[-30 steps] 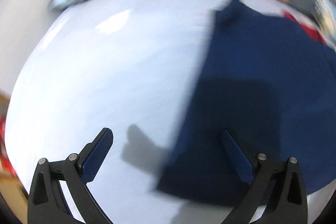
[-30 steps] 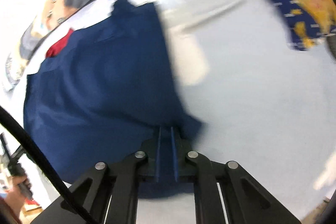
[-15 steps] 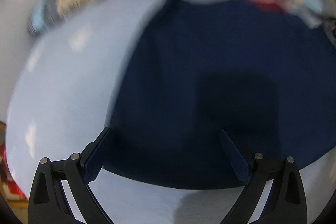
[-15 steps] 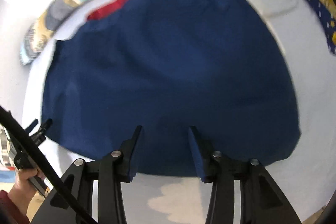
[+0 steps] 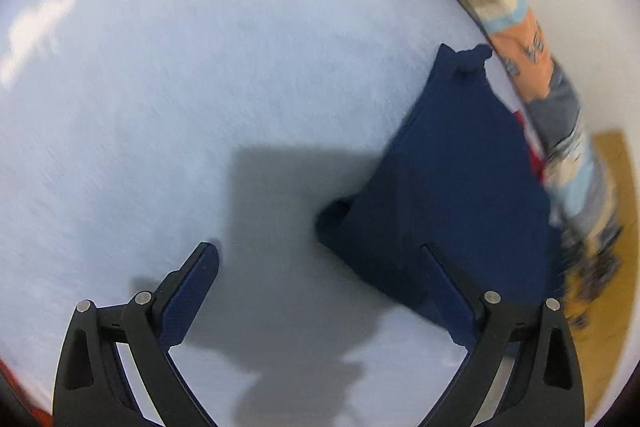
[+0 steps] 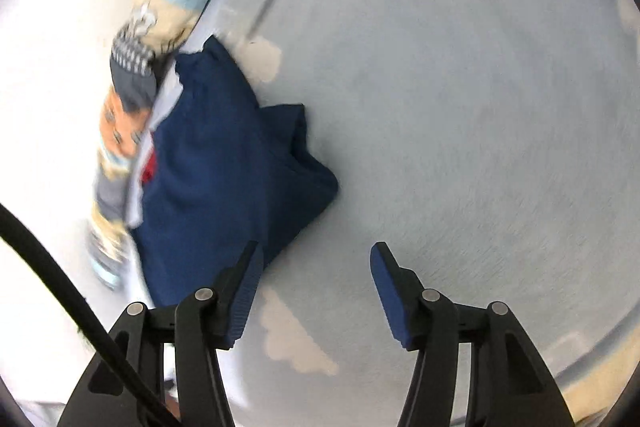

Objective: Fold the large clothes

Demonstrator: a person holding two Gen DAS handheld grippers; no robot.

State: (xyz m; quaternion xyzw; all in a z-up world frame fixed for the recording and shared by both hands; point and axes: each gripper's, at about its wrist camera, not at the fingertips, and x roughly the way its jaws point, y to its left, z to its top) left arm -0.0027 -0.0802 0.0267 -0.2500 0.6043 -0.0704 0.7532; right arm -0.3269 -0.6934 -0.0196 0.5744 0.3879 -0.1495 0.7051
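A dark navy garment (image 5: pixel 460 183) lies folded on the pale blue-white table (image 5: pixel 200 87), with a bit of red cloth (image 5: pixel 534 157) at its far edge. In the left wrist view it is at the right, and my left gripper (image 5: pixel 320 267) is open and empty, its right finger over the garment's near edge. In the right wrist view the garment (image 6: pixel 224 163) is at the left. My right gripper (image 6: pixel 316 267) is open and empty, its left finger at the garment's near corner.
A patterned cloth band (image 5: pixel 536 75) in grey, orange and light blue runs along the table's far edge, also in the right wrist view (image 6: pixel 132 99). A wooden surface (image 5: pixel 612 267) shows beyond it. A black cable (image 6: pixel 60 287) crosses the right wrist view's lower left.
My right gripper let go of the garment and opened wide. Both grippers swung outward, so the garment now sits at the side of each view, folded narrower.
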